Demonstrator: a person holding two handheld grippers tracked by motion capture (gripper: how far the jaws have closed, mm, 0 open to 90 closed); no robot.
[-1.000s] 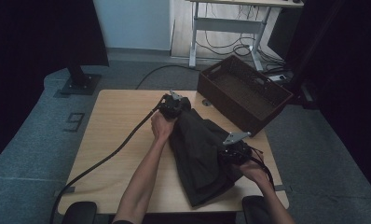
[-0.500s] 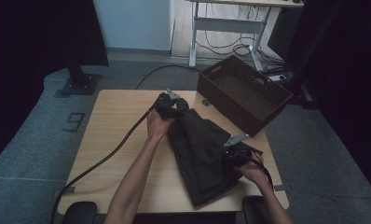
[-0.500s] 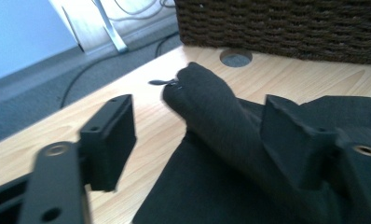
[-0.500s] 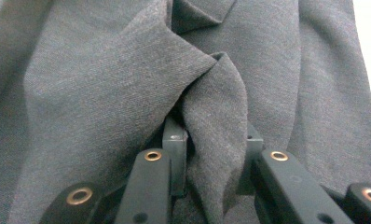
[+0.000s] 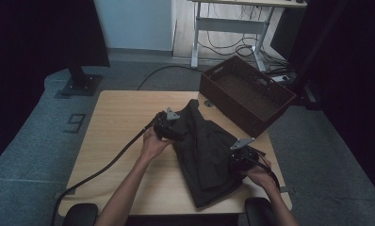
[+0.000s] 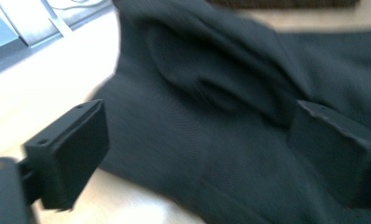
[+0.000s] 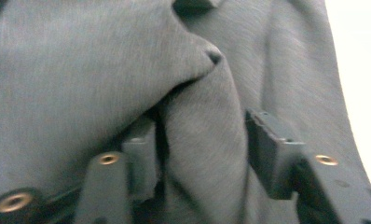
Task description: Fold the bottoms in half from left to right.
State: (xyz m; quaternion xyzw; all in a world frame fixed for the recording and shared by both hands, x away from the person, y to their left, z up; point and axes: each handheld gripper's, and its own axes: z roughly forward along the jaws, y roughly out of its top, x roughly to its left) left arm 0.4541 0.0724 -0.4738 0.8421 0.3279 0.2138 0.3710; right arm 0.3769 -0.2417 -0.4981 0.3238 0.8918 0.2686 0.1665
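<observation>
- Dark cloth [image 5: 207, 153] lay folded on the table [image 5: 115, 117], from centre toward 5 o'clock.
- Left gripper [image 5: 169, 126] sat at the cloth's 10 o'clock edge; its jaws had just opened wide, cloth beneath them, unpinched.
- Right gripper [image 5: 240, 155] sat at 4 o'clock; its jaws had just parted, a fold [image 7: 202, 140] loose between them.
- Basket [image 5: 244, 94] stood at 2 o'clock.

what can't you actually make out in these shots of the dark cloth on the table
- What garment the dark cloth is: high view too dim, folds merge.
- Whether the fold between the right gripper jaws touches both pads: in the right gripper view, cloth covers part of the left jaw.
- The cloth's lower edge in the left gripper view: motion blur.
- Contents of the brown basket: its near wall and shadow hide the floor.
</observation>
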